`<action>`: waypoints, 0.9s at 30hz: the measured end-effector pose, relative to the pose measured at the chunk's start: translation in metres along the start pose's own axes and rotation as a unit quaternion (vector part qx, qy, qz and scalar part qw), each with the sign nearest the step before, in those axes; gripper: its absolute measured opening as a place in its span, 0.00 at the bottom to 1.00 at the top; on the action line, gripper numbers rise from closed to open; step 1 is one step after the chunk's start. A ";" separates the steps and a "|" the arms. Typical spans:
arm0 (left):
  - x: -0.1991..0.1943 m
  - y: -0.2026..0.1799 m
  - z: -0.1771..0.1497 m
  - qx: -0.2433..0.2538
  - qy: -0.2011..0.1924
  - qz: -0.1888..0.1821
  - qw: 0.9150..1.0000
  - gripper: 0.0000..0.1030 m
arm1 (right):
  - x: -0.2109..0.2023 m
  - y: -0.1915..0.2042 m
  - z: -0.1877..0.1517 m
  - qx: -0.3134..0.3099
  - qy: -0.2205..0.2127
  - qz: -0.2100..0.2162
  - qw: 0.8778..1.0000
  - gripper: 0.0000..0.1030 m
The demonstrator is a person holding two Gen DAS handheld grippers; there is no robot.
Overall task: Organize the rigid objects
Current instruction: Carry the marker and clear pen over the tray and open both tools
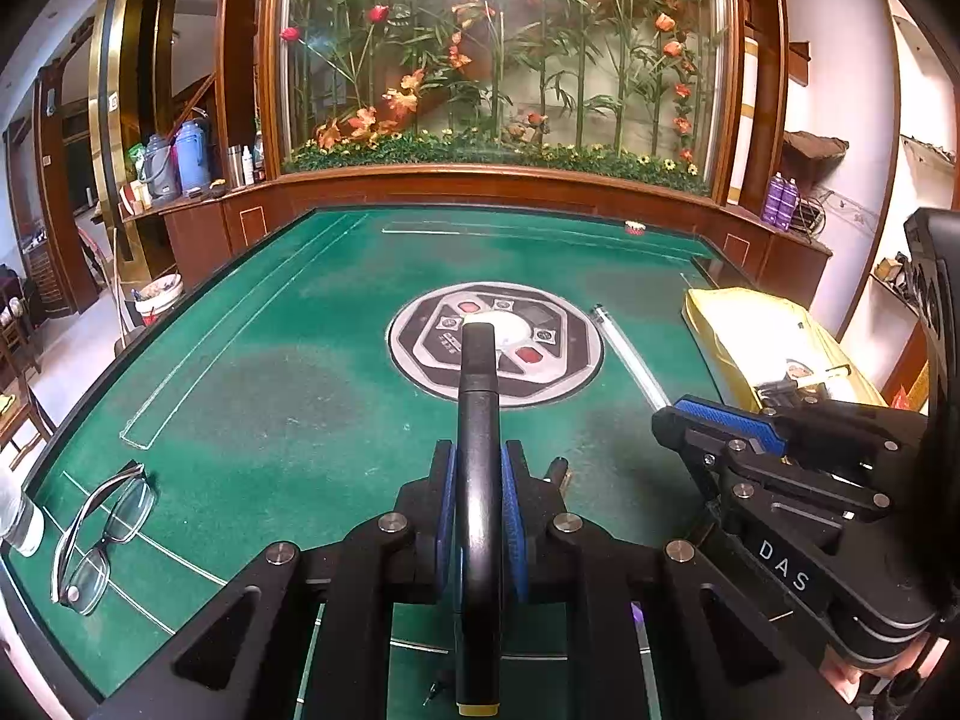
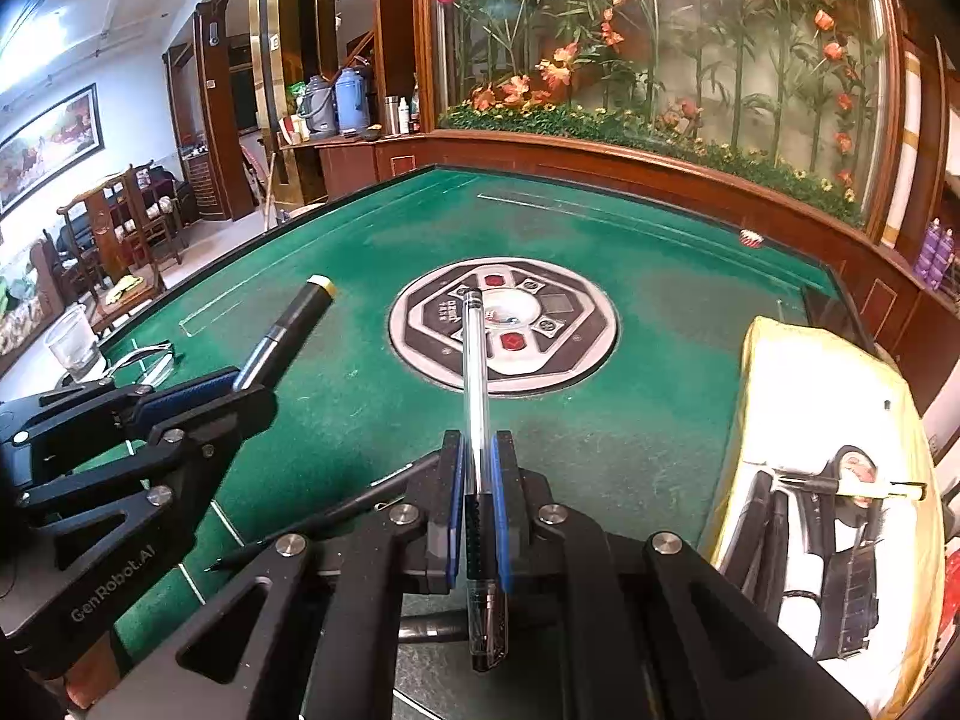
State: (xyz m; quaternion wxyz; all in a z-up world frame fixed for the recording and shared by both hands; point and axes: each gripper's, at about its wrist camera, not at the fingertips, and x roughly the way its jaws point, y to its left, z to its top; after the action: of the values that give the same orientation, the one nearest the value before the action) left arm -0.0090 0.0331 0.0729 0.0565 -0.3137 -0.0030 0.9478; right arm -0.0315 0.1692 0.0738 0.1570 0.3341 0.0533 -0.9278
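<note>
My left gripper (image 1: 480,516) is shut on a thick black marker (image 1: 478,420) with a yellow end cap, held above the green table; it also shows in the right wrist view (image 2: 288,330). My right gripper (image 2: 478,504) is shut on a clear ballpoint pen (image 2: 476,372) pointing forward over the table; the pen also shows in the left wrist view (image 1: 630,354). A yellow pencil case (image 2: 828,420) lies open at the right edge with pens inside. A thin black pen (image 2: 312,531) lies on the felt below my right gripper.
Eyeglasses (image 1: 102,534) lie at the near left of the green mahjong table (image 1: 300,360). A clear cup (image 2: 75,342) stands at the left edge. A round control panel (image 1: 495,342) sits in the centre. A small red-white object (image 1: 634,227) lies at the far side.
</note>
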 end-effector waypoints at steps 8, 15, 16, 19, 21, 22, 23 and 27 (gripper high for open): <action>-0.003 0.004 -0.001 -0.007 0.000 0.006 1.000 0.14 | -0.007 0.009 -0.002 -0.037 -0.028 -0.066 0.997 0.08; -0.004 0.004 -0.001 -0.009 0.000 0.006 1.000 0.14 | -0.007 0.012 -0.005 -0.045 -0.027 -0.071 0.996 0.08; -0.004 0.003 -0.001 -0.008 0.000 0.006 1.000 0.14 | -0.007 0.012 -0.004 -0.045 -0.027 -0.071 0.996 0.08; -0.004 0.002 0.001 -0.009 -0.001 0.004 1.000 0.14 | -0.007 0.012 -0.005 -0.045 -0.028 -0.075 0.996 0.08; -0.005 0.001 0.001 -0.008 -0.002 0.003 1.000 0.14 | -0.007 0.012 -0.004 -0.044 -0.028 -0.076 0.996 0.08; -0.005 0.000 0.002 -0.008 -0.003 0.002 1.000 0.14 | -0.008 0.012 -0.004 -0.044 -0.028 -0.076 0.996 0.08; -0.005 -0.002 0.003 -0.007 -0.003 -0.001 1.000 0.14 | -0.009 0.011 -0.004 -0.043 -0.029 -0.076 0.996 0.08; -0.005 -0.013 0.013 -0.011 -0.002 -0.025 1.000 0.14 | -0.025 -0.022 0.003 0.012 -0.037 -0.060 0.997 0.08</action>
State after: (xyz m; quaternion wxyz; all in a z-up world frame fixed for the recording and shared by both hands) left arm -0.0111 0.0461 0.0872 0.0766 -0.3119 -0.0211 0.9468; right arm -0.0226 0.1956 0.0915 0.0995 0.2978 0.0565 -0.9478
